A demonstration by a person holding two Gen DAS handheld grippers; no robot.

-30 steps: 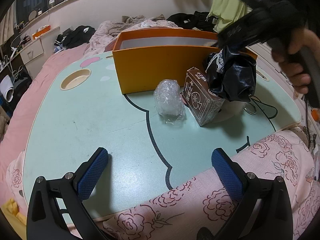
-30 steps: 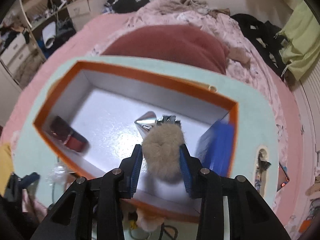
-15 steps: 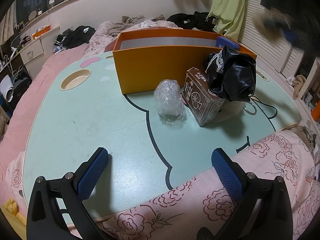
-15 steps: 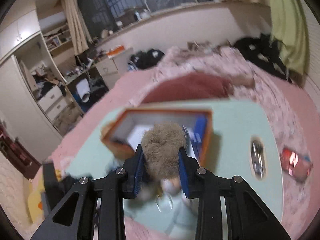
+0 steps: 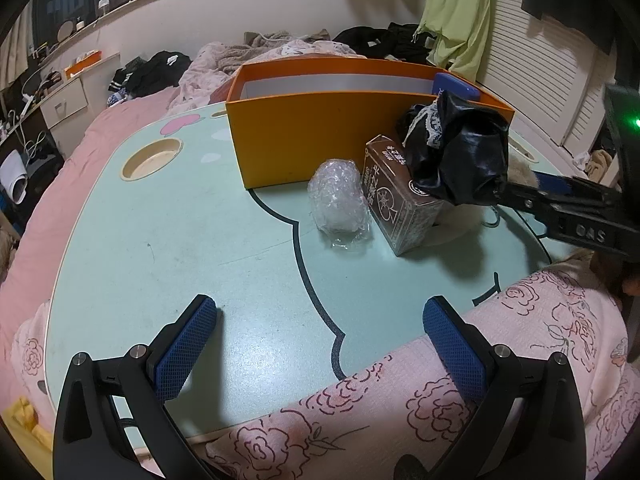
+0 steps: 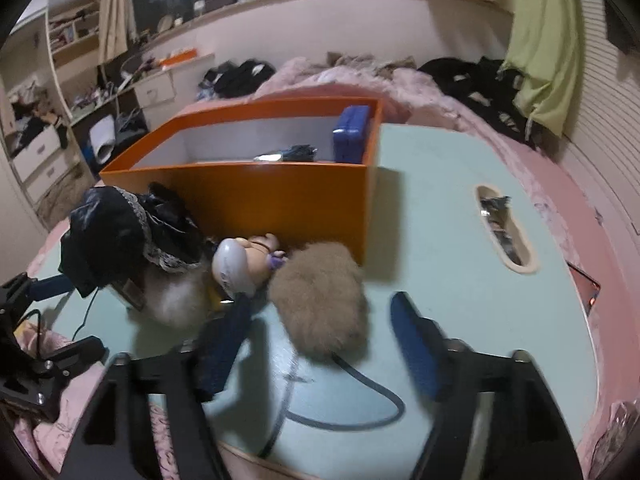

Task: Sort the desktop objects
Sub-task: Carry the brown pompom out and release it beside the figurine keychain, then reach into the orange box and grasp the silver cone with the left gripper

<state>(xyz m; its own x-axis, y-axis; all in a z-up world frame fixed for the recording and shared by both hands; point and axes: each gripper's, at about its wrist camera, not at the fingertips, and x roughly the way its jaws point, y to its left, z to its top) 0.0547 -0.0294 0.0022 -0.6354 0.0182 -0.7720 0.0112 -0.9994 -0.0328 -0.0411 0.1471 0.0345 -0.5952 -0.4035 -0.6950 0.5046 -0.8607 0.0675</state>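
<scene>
Right wrist view: right tool (image 6: pixel 320 344), jaws just opening, frees fur ball (image 6: pixel 320 300) beside orange box (image 6: pixel 280 196); left tool (image 5: pixel 320 344) waits apart.

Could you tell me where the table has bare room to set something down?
The table is bare left of the orange box, from the round cup recess forward to the left gripper. Crowded: in front of the box, with bubble wrap, brown carton, black bag.
</scene>
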